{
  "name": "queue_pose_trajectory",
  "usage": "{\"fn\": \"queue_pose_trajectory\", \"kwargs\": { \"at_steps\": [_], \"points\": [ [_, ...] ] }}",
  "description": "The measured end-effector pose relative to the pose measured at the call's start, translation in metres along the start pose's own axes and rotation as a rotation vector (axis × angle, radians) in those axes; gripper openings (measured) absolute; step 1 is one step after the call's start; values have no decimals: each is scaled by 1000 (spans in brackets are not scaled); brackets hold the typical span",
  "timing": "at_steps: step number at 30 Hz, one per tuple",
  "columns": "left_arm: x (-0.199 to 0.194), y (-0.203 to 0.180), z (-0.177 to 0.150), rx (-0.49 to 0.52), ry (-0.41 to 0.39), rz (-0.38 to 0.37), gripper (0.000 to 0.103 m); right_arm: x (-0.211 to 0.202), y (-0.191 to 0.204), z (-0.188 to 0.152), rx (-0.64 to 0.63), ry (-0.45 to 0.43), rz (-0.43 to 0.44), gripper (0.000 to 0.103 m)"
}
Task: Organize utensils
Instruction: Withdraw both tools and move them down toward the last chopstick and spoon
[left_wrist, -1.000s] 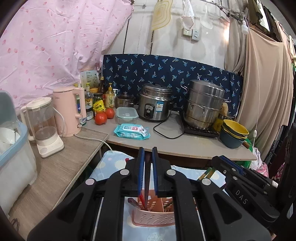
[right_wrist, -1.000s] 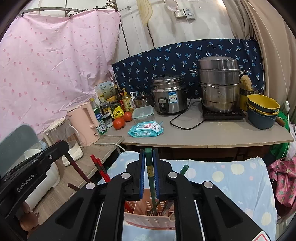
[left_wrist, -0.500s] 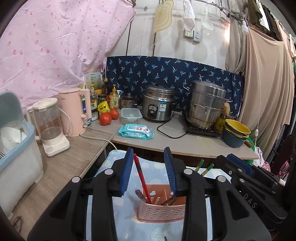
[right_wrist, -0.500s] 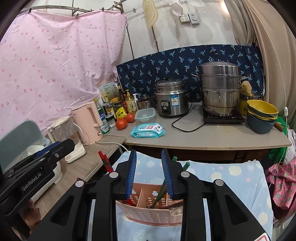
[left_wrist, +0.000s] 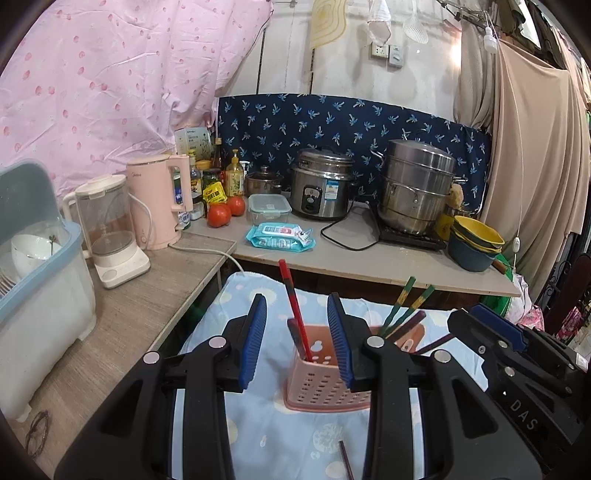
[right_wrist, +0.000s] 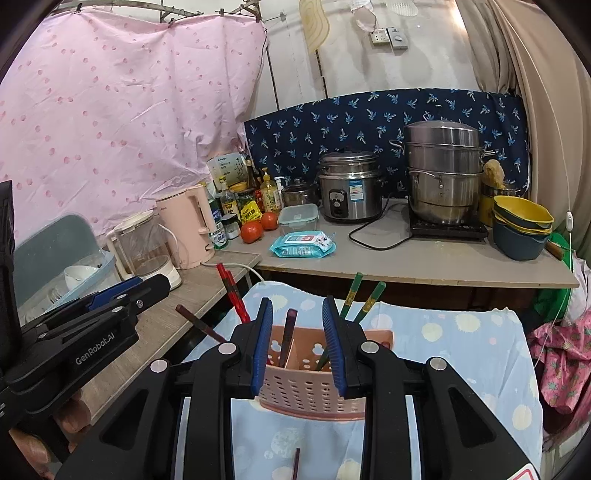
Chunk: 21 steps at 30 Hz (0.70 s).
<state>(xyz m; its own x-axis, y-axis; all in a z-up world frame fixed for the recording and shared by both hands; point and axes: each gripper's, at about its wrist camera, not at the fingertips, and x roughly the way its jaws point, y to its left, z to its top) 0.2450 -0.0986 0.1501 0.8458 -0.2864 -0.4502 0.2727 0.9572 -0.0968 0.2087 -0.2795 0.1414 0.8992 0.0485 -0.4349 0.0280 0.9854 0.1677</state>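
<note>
A pink perforated utensil basket (left_wrist: 325, 384) (right_wrist: 314, 384) stands on the blue spotted tablecloth. Red chopsticks (left_wrist: 293, 306) (right_wrist: 231, 295) lean in its left part. Green chopsticks (left_wrist: 404, 304) (right_wrist: 360, 299) lean in its right part, and dark chopsticks (right_wrist: 288, 336) stand between. My left gripper (left_wrist: 297, 339) is open and empty, above the basket's left side. My right gripper (right_wrist: 297, 341) is open and empty, above the basket's middle. One dark chopstick (left_wrist: 345, 458) (right_wrist: 295, 461) lies on the cloth in front of the basket.
A wooden counter (left_wrist: 122, 306) on the left holds a dish rack (left_wrist: 33, 280), a blender jug and a pink kettle (left_wrist: 155, 206). The back counter (right_wrist: 424, 258) carries a rice cooker, a steamer pot, stacked bowls (right_wrist: 521, 229), tomatoes and a wipes pack.
Both grippers were shut on chopsticks a second ago, the left on red, the right on green. They opened, let the chopsticks drop into the basket, and have drawn back and up.
</note>
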Motion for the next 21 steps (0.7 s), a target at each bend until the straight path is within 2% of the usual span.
{"fn": "queue_pose_trajectory", "kwargs": {
  "at_steps": [14, 21],
  "points": [
    [-6, 8, -45, 11, 66, 23, 33, -14, 1, -53, -20, 63, -26, 28],
    [-17, 9, -77, 27, 100, 28, 33, -24, -1, -92, -16, 122, -37, 28]
  ]
}}
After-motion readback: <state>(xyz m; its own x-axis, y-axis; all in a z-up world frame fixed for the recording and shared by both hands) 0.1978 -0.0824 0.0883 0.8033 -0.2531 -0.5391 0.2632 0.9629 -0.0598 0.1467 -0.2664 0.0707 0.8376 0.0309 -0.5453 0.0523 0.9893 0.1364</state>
